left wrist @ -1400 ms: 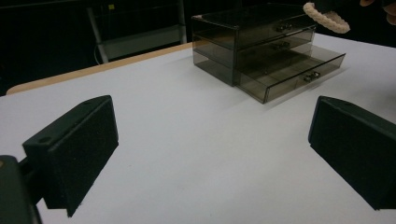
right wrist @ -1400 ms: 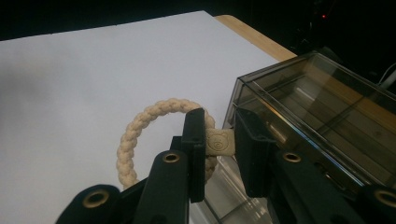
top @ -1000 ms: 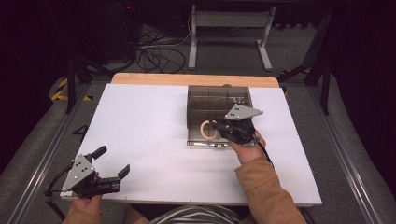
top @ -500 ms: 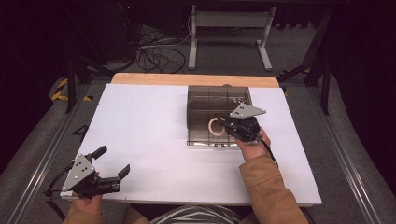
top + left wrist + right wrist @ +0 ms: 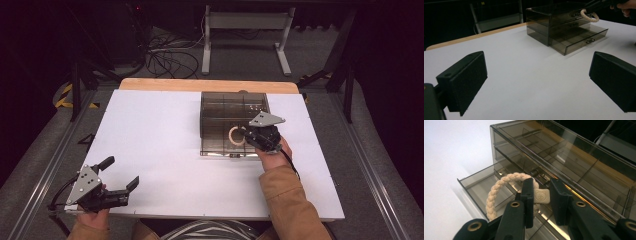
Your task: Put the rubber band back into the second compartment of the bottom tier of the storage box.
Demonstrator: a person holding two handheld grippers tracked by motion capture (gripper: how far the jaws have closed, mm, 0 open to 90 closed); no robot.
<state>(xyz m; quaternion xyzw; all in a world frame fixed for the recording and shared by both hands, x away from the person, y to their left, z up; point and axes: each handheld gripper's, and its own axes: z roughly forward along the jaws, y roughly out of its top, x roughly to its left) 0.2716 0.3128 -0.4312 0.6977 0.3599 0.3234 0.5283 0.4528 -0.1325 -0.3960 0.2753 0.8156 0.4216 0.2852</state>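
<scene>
right gripper view: right gripper clamps braided ring (left gripper wide) over open drawer.

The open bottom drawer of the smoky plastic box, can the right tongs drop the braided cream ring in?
Probably yes: the right tongs hold the ring just above the drawer, nothing between.

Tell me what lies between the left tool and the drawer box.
Only bare white table between the left tool and drawer box, per the high view.
</scene>
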